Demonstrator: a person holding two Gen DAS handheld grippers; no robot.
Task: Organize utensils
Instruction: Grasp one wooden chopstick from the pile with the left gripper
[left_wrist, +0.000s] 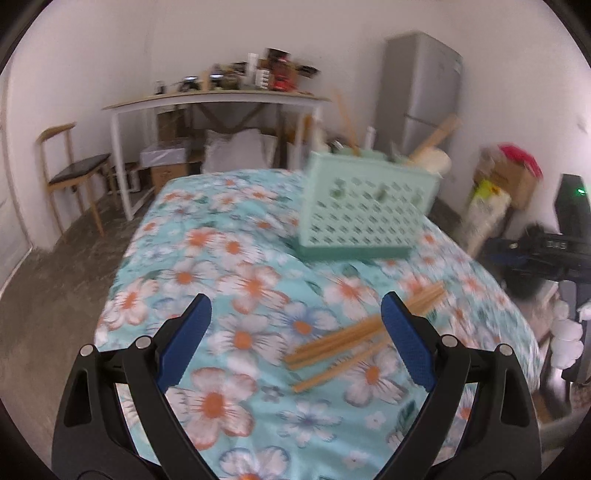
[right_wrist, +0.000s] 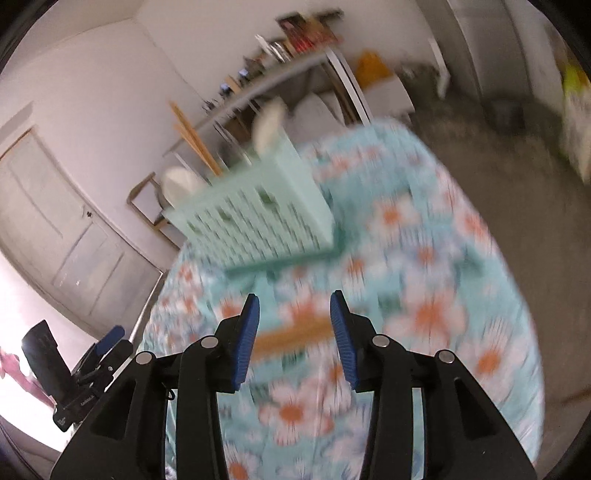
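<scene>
while both views are blurred, the layout reads clearly: a counter (left_wrist: 207, 266) draped in a turquoise cloth with white and orange flowers fills most of each picture. at its far side stands a mint-green perforated utensil caddy (left_wrist: 365, 210), already holding upright chopsticks and a pale ladle-like piece, probably so that sorted items stay on end and apart. on the near right of the cloth, a loose bundle of wooden chopsticks (left_wrist: 336, 343) lies flat, well apart from the caddy, seemingly the next things to sort.

the left gripper (left_wrist: 295, 306) hangs low over the cloth with its blue pads spread wide and nothing between them; its right finger overlaps the chopsticks in the picture, though i cannot tell if it touches them. the right gripper (right_wrist: 295, 306), tilted down toward the cloth, stands partly spread, empty, with the chopsticks showing in its gap as a smear, likely lined up for a pickup.
</scene>
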